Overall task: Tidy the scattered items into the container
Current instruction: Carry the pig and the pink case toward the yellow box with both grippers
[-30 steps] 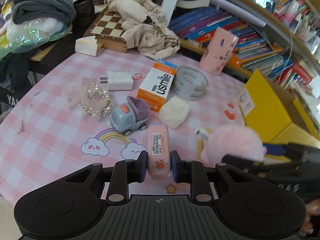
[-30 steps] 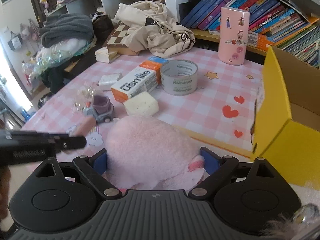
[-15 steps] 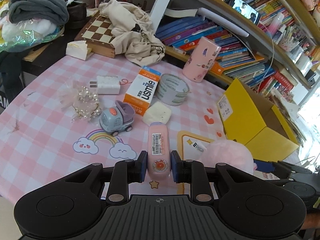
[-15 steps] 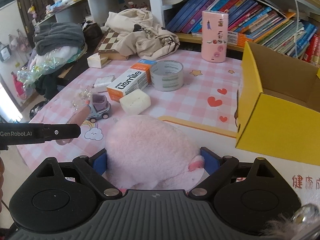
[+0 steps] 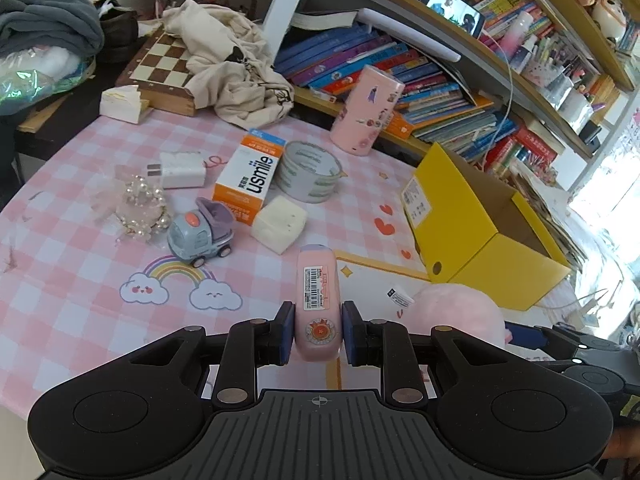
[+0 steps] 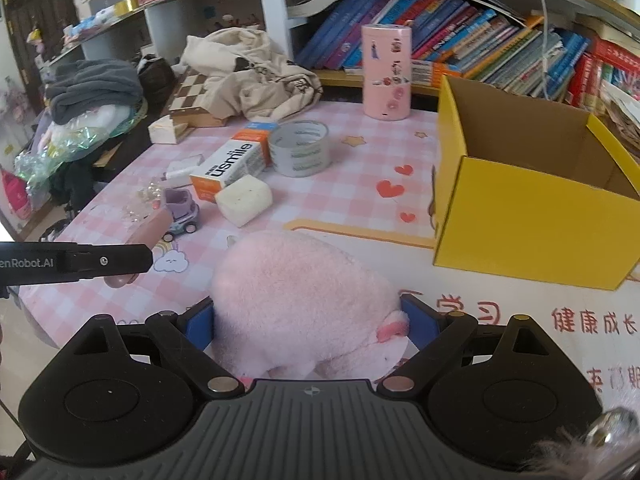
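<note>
My left gripper (image 5: 315,332) is shut on a pink tube (image 5: 318,300) with a barcode label, held above the pink checked tablecloth. My right gripper (image 6: 308,316) is shut on a pink plush toy (image 6: 304,300), also seen at the left wrist view's lower right (image 5: 460,312). The open yellow box (image 6: 528,200) stands on the table's right side, ahead and to the right of both grippers (image 5: 476,232). It looks empty. The left gripper with its tube (image 6: 140,236) shows at the left of the right wrist view.
On the table lie a toy truck (image 5: 200,236), a pearl hair tie (image 5: 140,208), a white charger (image 5: 180,169), an orange usmile box (image 5: 250,180), a tape roll (image 5: 310,176), a cream sponge block (image 5: 280,228) and a tall pink canister (image 5: 366,110). Bookshelves stand behind.
Both grippers have lifted and pulled back with their items held. The yellow box now shows more fully and more to the centre in both views.
</note>
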Demonstrator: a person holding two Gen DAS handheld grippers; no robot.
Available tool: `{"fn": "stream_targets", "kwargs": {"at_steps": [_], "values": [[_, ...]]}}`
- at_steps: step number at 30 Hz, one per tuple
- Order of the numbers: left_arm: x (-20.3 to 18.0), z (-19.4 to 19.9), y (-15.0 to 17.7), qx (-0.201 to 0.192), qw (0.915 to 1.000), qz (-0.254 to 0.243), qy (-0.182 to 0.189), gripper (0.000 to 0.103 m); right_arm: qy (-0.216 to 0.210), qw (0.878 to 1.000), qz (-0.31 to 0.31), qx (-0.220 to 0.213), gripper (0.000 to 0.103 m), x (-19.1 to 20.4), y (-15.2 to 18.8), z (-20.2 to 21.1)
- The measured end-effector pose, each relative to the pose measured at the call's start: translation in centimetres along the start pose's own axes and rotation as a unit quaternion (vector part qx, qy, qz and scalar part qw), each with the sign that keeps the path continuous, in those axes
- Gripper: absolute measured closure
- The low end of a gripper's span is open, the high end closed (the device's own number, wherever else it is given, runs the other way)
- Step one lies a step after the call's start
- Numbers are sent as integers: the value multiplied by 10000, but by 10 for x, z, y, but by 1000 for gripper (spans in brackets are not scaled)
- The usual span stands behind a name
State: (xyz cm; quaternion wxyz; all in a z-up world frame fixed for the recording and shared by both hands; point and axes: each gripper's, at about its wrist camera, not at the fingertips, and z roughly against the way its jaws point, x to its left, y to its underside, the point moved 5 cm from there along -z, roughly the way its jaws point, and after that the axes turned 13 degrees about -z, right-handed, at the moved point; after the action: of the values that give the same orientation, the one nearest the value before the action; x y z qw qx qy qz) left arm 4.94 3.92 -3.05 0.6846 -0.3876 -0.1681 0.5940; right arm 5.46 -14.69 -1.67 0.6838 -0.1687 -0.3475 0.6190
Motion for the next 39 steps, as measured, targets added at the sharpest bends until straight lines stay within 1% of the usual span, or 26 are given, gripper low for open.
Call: {"fn": "stream_targets", "kwargs": {"at_steps": [8, 16, 22, 39], "values": [[-13, -9, -4, 34, 9997, -140, 216, 80, 222, 9996, -170, -66, 11, -16, 3, 9], [-37, -22, -7, 135, 9980, -367, 501, 80, 470, 9979, -429, -136, 11, -40, 5, 20], [-52, -25, -12, 116, 9965, -506, 653, 80, 631, 9958, -599, -282, 11, -55, 6, 32], [-87, -35, -15, 159, 9925, -750, 949, 80, 854, 9915, -898, -394, 11, -87, 10, 51]]}}
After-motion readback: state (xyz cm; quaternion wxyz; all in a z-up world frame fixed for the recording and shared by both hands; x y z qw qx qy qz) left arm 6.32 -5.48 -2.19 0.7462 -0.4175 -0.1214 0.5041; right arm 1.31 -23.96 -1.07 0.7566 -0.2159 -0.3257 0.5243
